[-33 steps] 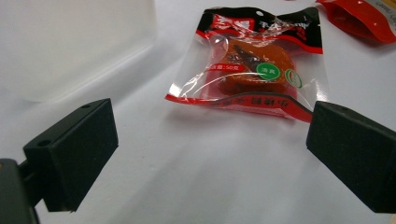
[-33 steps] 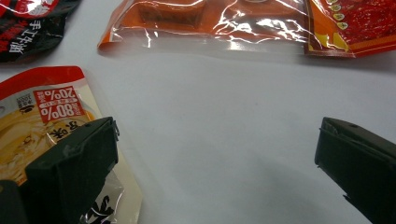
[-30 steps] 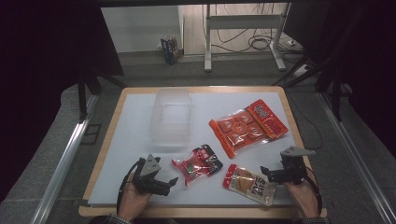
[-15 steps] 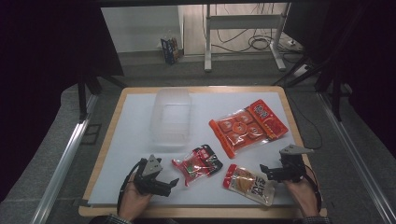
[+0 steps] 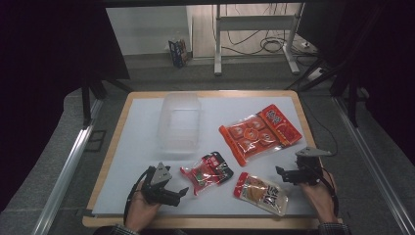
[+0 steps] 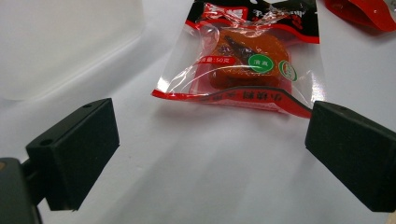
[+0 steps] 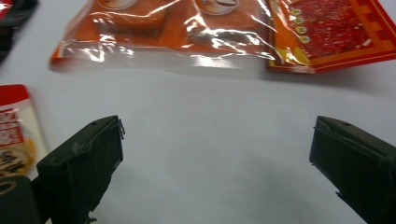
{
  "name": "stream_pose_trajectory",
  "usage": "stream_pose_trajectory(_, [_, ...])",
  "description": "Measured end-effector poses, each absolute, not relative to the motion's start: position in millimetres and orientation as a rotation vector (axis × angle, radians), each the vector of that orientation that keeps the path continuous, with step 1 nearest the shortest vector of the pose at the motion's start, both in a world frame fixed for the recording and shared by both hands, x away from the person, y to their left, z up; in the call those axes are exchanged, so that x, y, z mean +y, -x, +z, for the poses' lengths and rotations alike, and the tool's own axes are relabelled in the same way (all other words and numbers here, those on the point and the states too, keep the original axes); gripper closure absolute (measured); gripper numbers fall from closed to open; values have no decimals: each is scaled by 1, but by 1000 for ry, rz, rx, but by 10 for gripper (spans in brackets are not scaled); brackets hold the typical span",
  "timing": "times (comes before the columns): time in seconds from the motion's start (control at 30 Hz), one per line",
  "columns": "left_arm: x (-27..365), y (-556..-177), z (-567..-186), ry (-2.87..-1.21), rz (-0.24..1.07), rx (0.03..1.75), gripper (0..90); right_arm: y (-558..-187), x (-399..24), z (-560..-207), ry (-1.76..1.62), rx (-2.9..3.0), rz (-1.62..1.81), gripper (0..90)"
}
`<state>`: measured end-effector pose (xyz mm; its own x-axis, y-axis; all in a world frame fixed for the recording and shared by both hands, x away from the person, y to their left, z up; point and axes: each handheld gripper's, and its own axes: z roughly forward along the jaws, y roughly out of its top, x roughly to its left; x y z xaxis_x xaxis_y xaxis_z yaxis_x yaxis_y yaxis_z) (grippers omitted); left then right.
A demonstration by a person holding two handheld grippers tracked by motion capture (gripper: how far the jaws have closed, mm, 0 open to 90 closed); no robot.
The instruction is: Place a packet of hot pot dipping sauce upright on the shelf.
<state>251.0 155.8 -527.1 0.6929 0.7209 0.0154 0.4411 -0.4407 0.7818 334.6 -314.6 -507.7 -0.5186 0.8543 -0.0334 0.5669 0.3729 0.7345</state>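
Three snack packs lie on the white table top. A small red-and-black pack sits at front centre, and the left gripper view shows this pack just ahead of the jaws. My left gripper is open, low at the front left, pointing toward that pack; between its jaws is bare table. A pale orange pouch lies front right, its edge beside my open right gripper. A large orange multi-pack lies farther back on the right.
A clear plastic bin stands at the back left of centre, its wall close to the left gripper. The table's wooden rim frames the white top. Beyond it are metal frame legs and cables on the floor.
My right gripper has shifted slightly left toward the pale pouch. The left gripper and the packs have stayed where they were.
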Motion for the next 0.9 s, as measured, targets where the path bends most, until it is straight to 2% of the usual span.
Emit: stream_pose_trajectory(0.9, [154,-251,-529,-2120,483,870,26,-390,-335,-509,-1327,2231,933,18])
